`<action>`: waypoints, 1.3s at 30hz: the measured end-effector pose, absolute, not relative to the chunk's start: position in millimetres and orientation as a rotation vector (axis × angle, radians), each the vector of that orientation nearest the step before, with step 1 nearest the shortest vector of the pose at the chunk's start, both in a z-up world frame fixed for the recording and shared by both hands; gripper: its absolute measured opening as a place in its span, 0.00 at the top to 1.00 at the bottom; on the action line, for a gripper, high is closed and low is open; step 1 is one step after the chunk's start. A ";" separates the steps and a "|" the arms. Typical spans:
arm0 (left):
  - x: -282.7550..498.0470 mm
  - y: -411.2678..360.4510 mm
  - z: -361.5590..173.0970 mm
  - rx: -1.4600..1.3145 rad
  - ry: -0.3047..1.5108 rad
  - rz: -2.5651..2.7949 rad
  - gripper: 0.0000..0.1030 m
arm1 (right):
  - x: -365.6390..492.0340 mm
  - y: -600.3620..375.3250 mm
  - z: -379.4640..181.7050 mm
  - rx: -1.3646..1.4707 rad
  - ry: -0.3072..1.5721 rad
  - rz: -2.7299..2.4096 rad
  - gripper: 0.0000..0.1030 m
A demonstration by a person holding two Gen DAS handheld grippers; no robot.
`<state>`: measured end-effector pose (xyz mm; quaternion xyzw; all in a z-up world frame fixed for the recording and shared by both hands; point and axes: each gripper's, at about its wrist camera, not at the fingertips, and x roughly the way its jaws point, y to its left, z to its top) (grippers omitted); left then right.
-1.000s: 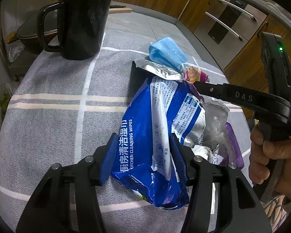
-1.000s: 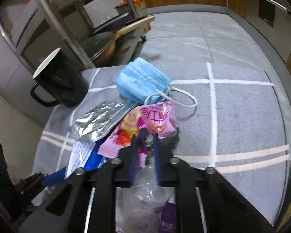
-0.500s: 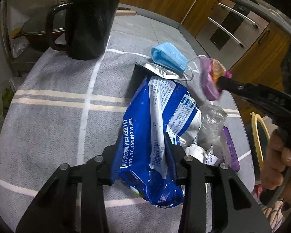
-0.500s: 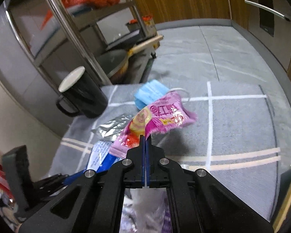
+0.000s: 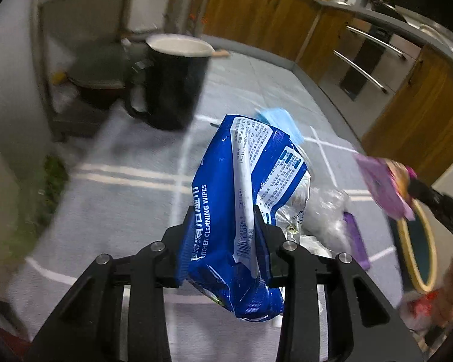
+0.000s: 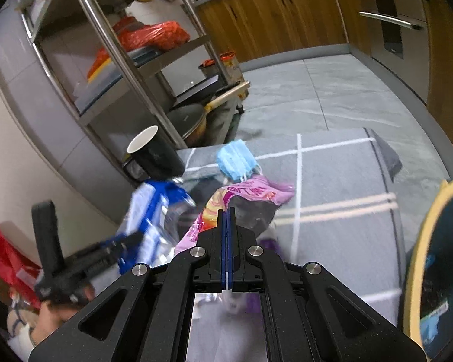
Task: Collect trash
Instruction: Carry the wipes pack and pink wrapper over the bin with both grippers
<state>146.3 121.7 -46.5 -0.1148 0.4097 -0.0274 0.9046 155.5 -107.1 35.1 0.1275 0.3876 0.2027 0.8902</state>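
A blue kitchen wipes pack (image 5: 250, 163) hangs lifted above the grey checked tablecloth (image 5: 105, 205). My left gripper (image 5: 225, 214) has both pads pressed on its lower half, the jaws still closing. A pink snack wrapper (image 6: 250, 190) is pinched in my right gripper (image 6: 228, 211), which is shut and raised off the table. The left wrist view shows that wrapper (image 5: 380, 184) at the right. A blue face mask (image 6: 234, 160) lies on the cloth behind. Clear crumpled plastic (image 5: 326, 208) and a purple packet (image 5: 355, 241) lie beside the pack.
A black mug (image 5: 175, 81) stands at the table's far left corner. A metal shelf rack (image 6: 120, 60) with a pan rises beyond it. A yellow-rimmed bin (image 6: 419, 241) sits by the table's right edge. Wooden cabinets line the back.
Both grippers have risen. The left one closed on the wipes pack and lifted it off the cloth. The right one shut on the pink wrapper and carried it up and back.
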 end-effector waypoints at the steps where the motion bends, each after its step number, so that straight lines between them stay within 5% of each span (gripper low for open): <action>1: 142.7 124.1 -43.8 -0.226 0.834 -0.041 0.66 | 150.9 -110.2 34.3 0.264 0.805 0.417 0.98; 25: 82.0 98.7 2.3 -0.326 0.787 -0.134 0.66 | 28.2 -233.6 35.4 0.352 0.727 0.311 0.98; 39: 82.2 -34.8 19.2 -0.253 0.831 -0.404 0.66 | 1.4 -313.8 34.7 0.411 0.668 0.173 0.98</action>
